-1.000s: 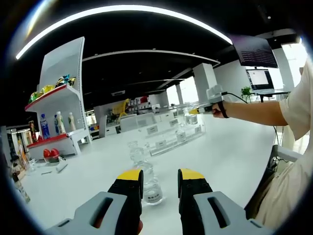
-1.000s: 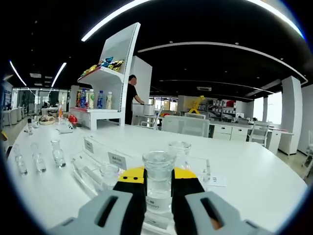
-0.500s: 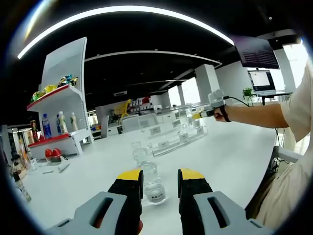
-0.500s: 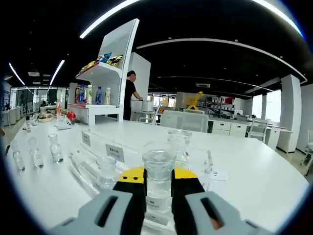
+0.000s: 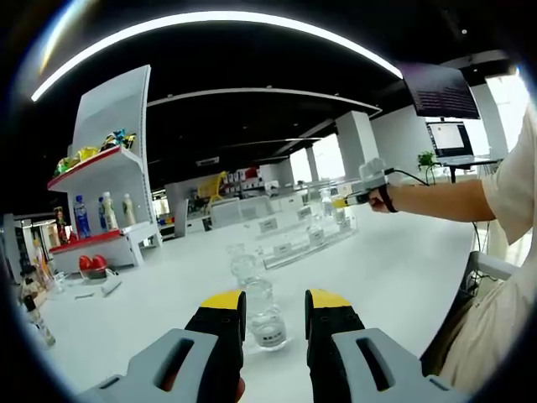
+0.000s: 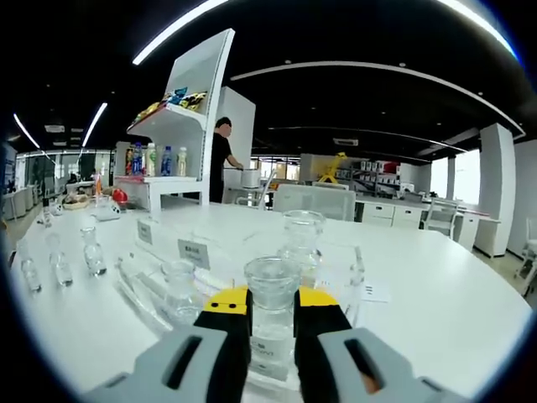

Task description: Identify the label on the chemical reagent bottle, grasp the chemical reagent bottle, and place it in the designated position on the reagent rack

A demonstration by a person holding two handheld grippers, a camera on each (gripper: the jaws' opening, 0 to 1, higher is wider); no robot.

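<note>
right gripper view: clear labelled bottle [image 6: 273, 323]

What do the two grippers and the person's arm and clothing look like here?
Both the left gripper and right gripper have grey bodies and black jaws tipped yellow. A black cable runs along the arm, with a black strap at the wrist; the short sleeve is pale cream.
</note>
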